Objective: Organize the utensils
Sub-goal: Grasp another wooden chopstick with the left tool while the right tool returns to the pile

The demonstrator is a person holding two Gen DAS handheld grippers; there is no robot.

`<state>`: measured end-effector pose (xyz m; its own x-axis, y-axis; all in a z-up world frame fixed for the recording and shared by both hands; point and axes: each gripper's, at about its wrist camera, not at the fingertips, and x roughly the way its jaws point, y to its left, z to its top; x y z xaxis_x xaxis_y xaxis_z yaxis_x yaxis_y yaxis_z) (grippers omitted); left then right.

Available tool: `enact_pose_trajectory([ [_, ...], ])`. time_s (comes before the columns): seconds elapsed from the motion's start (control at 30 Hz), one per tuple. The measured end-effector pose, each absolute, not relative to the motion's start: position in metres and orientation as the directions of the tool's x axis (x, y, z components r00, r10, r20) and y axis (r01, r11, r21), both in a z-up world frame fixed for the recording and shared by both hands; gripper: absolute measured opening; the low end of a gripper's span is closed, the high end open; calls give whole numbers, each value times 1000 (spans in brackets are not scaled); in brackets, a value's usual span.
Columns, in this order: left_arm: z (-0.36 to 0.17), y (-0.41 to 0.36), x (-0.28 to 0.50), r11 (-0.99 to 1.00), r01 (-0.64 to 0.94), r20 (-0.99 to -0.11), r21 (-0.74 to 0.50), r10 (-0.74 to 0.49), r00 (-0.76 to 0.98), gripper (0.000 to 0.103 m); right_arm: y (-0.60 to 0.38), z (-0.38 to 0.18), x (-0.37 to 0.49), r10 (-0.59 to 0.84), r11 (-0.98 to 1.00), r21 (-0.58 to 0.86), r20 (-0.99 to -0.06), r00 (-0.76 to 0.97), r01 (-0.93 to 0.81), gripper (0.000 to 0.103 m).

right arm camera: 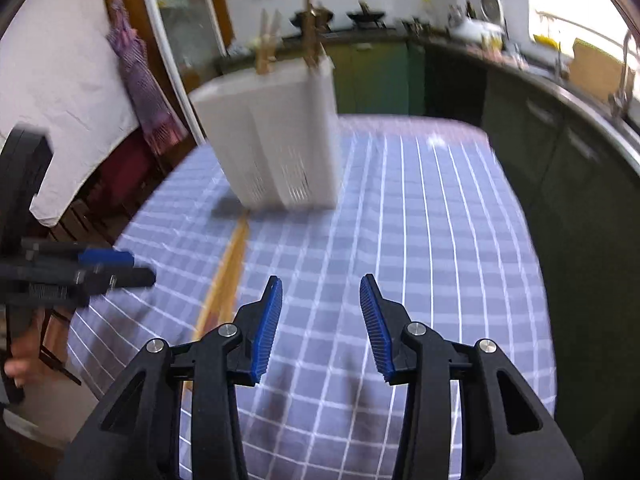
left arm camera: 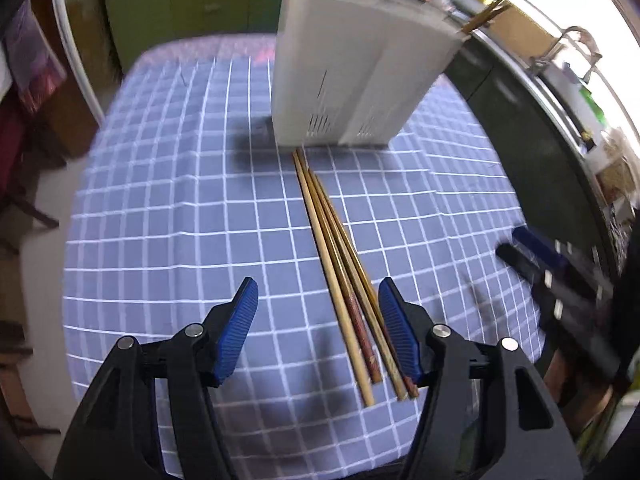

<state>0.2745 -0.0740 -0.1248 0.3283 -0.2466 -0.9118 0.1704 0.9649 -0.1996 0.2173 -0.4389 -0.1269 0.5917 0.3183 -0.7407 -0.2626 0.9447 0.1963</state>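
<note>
Several wooden chopsticks [left arm camera: 340, 264] lie in a bundle on the blue checked tablecloth [left arm camera: 180, 220], running from the white utensil holder [left arm camera: 352, 68] toward me. The holder stands upright with chopstick ends sticking out of its top. My left gripper [left arm camera: 318, 294] is open above the cloth, its right pad close beside the near ends of the chopsticks. My right gripper [right arm camera: 320, 292] is open and empty over the cloth, to the right of the blurred chopsticks [right arm camera: 228, 280]. The holder [right arm camera: 276, 140] stands ahead of it. The left gripper [right arm camera: 112, 268] shows at the left edge of the right wrist view.
The table is small, and its edges fall away on all sides. A dark counter with a sink [left arm camera: 560, 92] runs along the right. Green cabinets [left arm camera: 192, 4] stand behind the table. A chair with hanging cloth [right arm camera: 136, 92] stands at the left. The right gripper [left arm camera: 560, 276] shows blurred at the right of the left wrist view.
</note>
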Motion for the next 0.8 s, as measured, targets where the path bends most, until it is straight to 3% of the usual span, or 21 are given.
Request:
enact_pose_trajectory([
  [0.2, -141, -89, 301, 978, 123, -936, -168, -198, 292, 51, -448, -154, 212, 325, 944, 221, -757, 567, -247, 41],
  [0.4, -156, -93, 315, 986, 97, -958, -134, -154, 243, 34, -457, -154, 216, 329, 944, 243, -761, 559, -224, 41],
  [0.57, -167, -95, 320, 989, 82, -966, -123, -138, 218, 34, -461, -151, 216, 328, 944, 247, -762, 559, -217, 41],
  [0.8, -174, -99, 322, 992, 85, -975, -94, -109, 196, 25, -463, -150, 215, 340, 940, 262, -760, 554, -218, 41],
])
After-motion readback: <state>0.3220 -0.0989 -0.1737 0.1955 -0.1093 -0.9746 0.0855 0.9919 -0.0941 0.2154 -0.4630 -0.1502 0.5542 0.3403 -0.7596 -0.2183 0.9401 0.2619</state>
